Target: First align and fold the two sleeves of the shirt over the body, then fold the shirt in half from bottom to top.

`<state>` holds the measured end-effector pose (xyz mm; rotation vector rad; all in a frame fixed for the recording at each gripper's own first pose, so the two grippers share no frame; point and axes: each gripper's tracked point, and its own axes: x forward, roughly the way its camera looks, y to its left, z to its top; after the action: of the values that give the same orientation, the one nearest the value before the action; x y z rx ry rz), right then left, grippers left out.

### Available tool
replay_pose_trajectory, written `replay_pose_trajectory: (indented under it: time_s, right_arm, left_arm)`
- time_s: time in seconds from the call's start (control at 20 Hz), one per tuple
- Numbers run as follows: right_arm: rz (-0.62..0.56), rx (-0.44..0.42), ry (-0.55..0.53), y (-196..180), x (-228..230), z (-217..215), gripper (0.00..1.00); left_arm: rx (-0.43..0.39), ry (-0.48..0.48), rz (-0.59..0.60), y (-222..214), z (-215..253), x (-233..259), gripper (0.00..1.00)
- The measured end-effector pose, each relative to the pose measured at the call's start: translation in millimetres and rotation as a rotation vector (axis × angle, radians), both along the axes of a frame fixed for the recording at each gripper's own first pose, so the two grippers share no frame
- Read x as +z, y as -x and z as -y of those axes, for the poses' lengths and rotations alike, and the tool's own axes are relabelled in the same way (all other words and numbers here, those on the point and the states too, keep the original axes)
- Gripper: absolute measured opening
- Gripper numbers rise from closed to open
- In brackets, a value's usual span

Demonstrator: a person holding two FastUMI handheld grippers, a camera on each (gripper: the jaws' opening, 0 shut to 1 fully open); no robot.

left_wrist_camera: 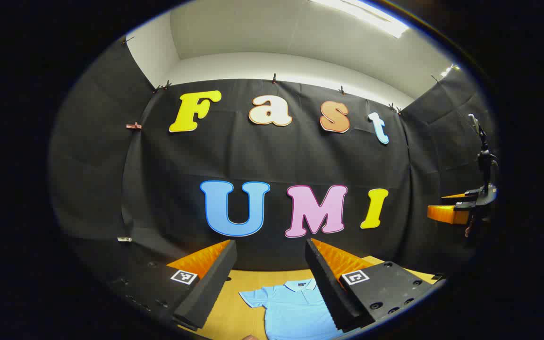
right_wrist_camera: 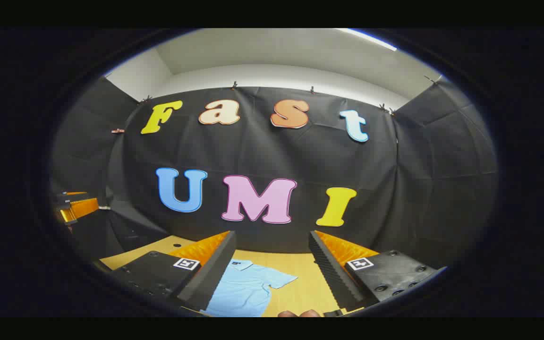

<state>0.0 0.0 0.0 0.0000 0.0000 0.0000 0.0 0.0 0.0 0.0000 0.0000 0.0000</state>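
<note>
Left tongs (left_wrist_camera: 270, 278): fingers spread wide, nothing between them, held above the desk (left_wrist_camera: 239, 302). Right tongs (right_wrist_camera: 272, 267): likewise spread, gripping nothing.

Shirt (left_wrist_camera: 295, 311): light blue, short-sleeved, with collar; lies flat on the wooden desk, collar toward the back wall. In the left gripper view one sleeve (left_wrist_camera: 253, 297) is spread out to the side; the other side of the shirt is hidden behind a tong finger, and the hem is cut off at the bottom edge. In the right gripper view the shirt (right_wrist_camera: 243, 290) shows its other sleeve (right_wrist_camera: 279, 281) spread out; its near side is covered by a finger.

Writing: each finger carries a small square black-and-white marker (left_wrist_camera: 184, 276); pattern only, no readable text. A dark chest mark on the shirt is too small to make out.

The other tongs (left_wrist_camera: 461, 208) show far off at the edge of the left gripper view.
</note>
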Motion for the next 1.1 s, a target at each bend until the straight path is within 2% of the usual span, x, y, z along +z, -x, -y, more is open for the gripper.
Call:
replay_pose_trajectory:
  time_s: [0.15, 0.35, 0.65, 0.8, 0.95, 1.1]
  right_arm:
    - [-0.007, -0.011, -0.016, -6, -1, -4, 0.99]
    - [-0.034, -0.009, -0.015, -15, -10, -10, 0.95]
    - [-0.065, 0.011, -0.008, -23, -19, -21, 0.97]
    - [-0.071, 0.018, 0.015, -22, -22, -23, 0.97]
    - [-0.078, 0.019, 0.023, -25, -26, -22, 0.97]
    - [-0.090, 0.081, -0.005, -32, -35, -32, 0.96]
  left_arm:
    - [0.010, 0.004, 0.029, 1, -9, 6, 0.95]
    - [0.027, 0.002, 0.025, 2, -21, 4, 0.95]
    - [0.052, -0.002, -0.006, 4, -34, -6, 0.95]
    - [0.032, 0.019, 0.007, 4, -30, -2, 0.95]
    - [0.034, -0.006, -0.008, 3, -32, -7, 0.95]
    - [0.030, 0.007, -0.027, 4, -30, -13, 0.95]
